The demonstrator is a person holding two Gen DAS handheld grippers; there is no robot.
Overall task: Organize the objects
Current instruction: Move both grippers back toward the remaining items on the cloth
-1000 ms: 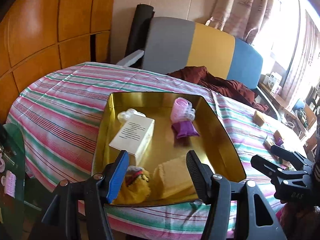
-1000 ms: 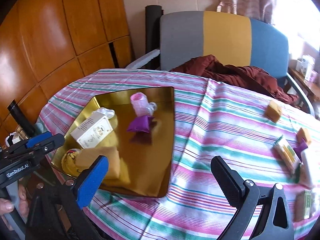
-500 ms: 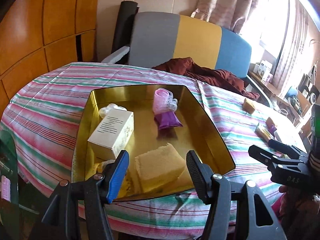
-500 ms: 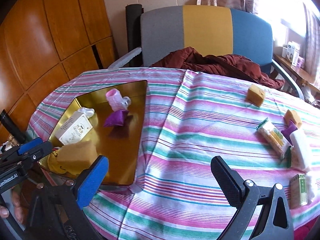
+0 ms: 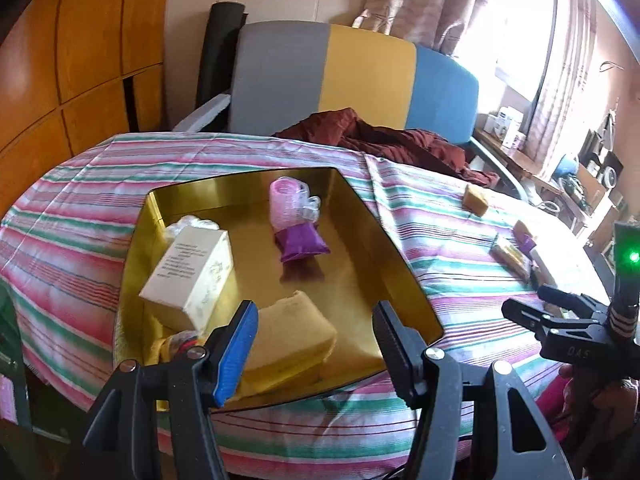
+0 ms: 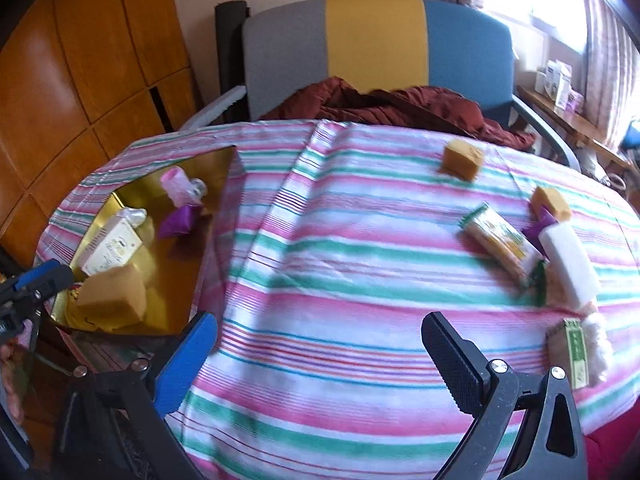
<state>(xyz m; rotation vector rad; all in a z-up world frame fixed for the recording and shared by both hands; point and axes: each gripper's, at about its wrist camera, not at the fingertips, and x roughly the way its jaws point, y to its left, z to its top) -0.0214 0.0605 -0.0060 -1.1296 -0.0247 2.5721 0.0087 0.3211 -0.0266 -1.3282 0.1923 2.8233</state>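
1. My left gripper (image 5: 314,344): jaws apart, nothing btwn them, held above the near edge of the gold tray (image 5: 394,256).
2. My right gripper (image 6: 320,354): jaws wide apart, empty, over bare striped tablecloth (image 6: 340,288).
3. In the tray, just past my left jaws: 1 yellow sponge (image 5: 290,334), lying at the near edge.
4. Left of it: 1 white box (image 5: 190,270), tilted, w/ a clear plastic item behind it that I can't identify. At the near-left corner a yellow-red item is mostly hidden by my finger.
5. Tray's far side: 1 pink roll (image 5: 286,200) w/ 1 purple pouch (image 5: 302,242) touching its near side.
6. Out on the cloth, right-wrist view, well apart from the tray: 2 loose sponges, one far (image 6: 460,160), one further right (image 6: 550,200).
7. Near that 2nd sponge: 1 yellow-green packet (image 6: 496,238), 1 white bar (image 6: 568,266), 1 small purple piece (image 6: 538,224) btwn them.
8. Right edge: 1 green-labelled packet (image 6: 568,354) beside sth white & fluffy.
9. Beyond the table: 1 grey-yellow-blue chair (image 6: 374,46) w/ a maroon cloth (image 6: 400,110) on it.
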